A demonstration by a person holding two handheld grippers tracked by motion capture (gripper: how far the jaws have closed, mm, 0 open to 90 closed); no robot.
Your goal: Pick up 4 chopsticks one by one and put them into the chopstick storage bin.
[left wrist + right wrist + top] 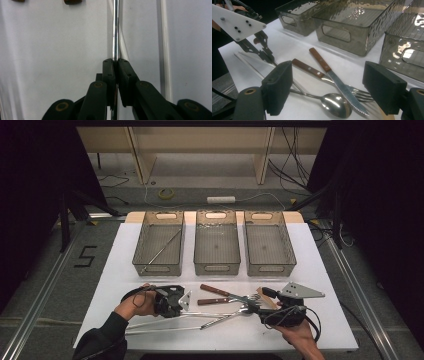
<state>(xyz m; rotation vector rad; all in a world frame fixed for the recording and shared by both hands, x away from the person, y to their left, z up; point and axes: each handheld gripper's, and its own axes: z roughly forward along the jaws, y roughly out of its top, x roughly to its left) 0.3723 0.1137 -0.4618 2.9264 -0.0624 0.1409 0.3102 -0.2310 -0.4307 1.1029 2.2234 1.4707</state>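
High view: black "5" (86, 256) on floor, left of table (320, 270)

Metal rod (115, 30): top end cut off by frame edge, lower part hidden btwn pads. Fork (359, 93) tines partly under knife (337, 80).

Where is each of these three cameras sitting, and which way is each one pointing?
High view: above the person's side, looking forward and down on the table and three bins; both forearms and grippers show.
Left gripper view: rides the left gripper, looking along its jaws, shut on a metal rod.
Right gripper view: rides the right gripper, jaws apart, facing knife, spoon and bins.
Shared: right gripper view and high view both show the left gripper.
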